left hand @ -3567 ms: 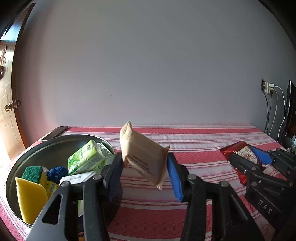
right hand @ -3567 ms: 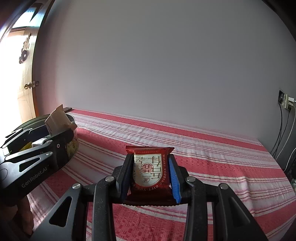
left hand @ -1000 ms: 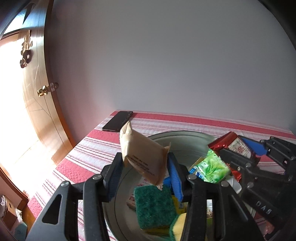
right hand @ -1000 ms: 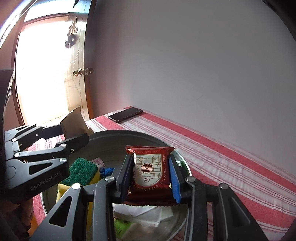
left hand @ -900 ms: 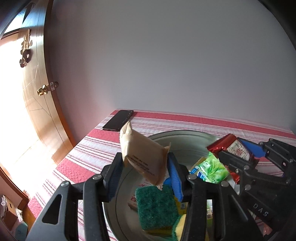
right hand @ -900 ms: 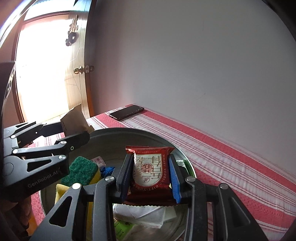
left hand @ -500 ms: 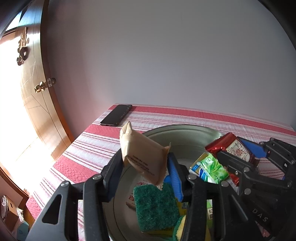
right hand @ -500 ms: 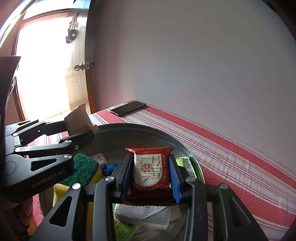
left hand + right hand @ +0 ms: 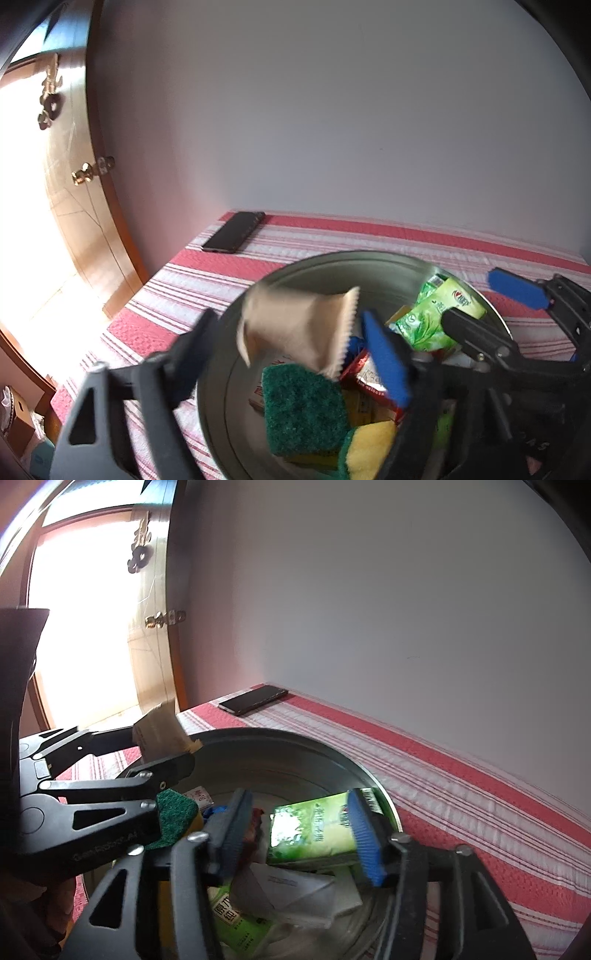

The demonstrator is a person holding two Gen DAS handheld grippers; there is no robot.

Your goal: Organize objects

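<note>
With both claws just opening over the bowl, my left gripper stood spread, the light, soft tan sachet tumbling free between its jaws, while my right gripper gaped empty; I'd have pinched such packets mid-body.
</note>
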